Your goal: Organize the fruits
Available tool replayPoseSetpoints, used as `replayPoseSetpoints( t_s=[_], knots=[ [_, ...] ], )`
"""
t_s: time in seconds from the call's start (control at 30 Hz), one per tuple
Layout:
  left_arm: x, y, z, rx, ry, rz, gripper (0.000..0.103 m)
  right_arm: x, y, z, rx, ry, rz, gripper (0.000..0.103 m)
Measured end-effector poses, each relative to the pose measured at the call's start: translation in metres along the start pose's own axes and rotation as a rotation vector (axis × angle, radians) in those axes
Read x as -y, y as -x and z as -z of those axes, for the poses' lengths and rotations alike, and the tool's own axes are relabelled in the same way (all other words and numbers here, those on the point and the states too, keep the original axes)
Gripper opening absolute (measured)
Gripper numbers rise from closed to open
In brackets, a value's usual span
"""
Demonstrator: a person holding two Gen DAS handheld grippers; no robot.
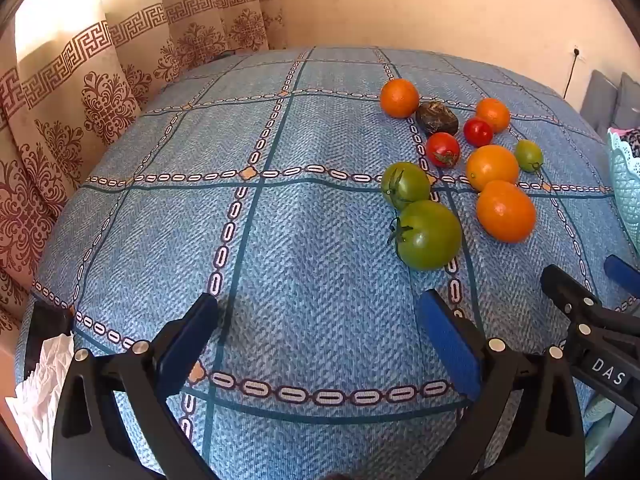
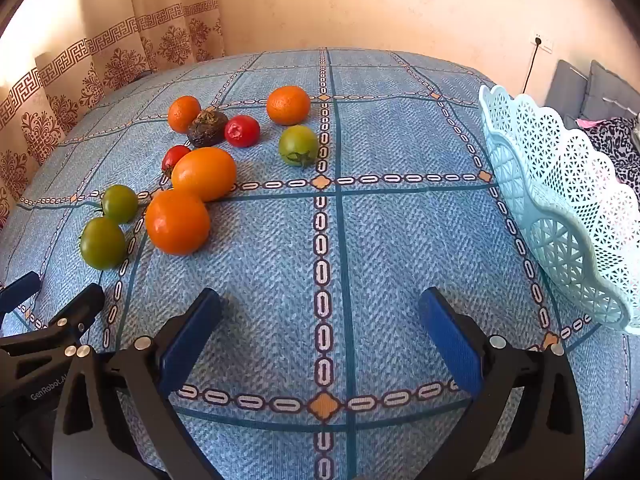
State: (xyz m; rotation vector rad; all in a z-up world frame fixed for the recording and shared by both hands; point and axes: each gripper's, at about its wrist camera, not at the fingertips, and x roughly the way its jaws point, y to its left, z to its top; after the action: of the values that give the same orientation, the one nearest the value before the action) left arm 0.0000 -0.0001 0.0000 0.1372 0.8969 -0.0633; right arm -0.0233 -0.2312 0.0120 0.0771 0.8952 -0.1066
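Observation:
Loose fruit lies on the blue checked tablecloth (image 1: 312, 240): several oranges, with the nearest orange (image 1: 505, 211) (image 2: 177, 222), green tomatoes such as the nearest green tomato (image 1: 429, 235) (image 2: 103, 243), two red tomatoes (image 1: 442, 149) (image 2: 241, 131) and a dark wrinkled fruit (image 1: 437, 118) (image 2: 208, 128). A light blue lattice basket (image 2: 568, 208) stands at the right, its rim in the left wrist view (image 1: 626, 172). My left gripper (image 1: 318, 312) is open and empty, short of the green tomato. My right gripper (image 2: 320, 308) is open and empty, between fruit and basket.
Patterned curtains (image 1: 80, 100) hang behind the table at the left. A crumpled white tissue (image 1: 44, 392) lies at the near left table edge. A grey sofa (image 2: 588, 88) with patterned cloth stands beyond the basket. A wall socket with a cable (image 2: 538, 42) is at back right.

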Motion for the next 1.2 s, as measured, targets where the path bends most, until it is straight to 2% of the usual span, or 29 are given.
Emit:
replayPoseSetpoints(
  t_s=[1.2],
  knots=[
    [-0.0047,0.001,-0.0022,-0.007,0.006,0.006,0.098,0.0006,-0.0031,-0.001,-0.007,0.007,0.001,0.101]
  ],
)
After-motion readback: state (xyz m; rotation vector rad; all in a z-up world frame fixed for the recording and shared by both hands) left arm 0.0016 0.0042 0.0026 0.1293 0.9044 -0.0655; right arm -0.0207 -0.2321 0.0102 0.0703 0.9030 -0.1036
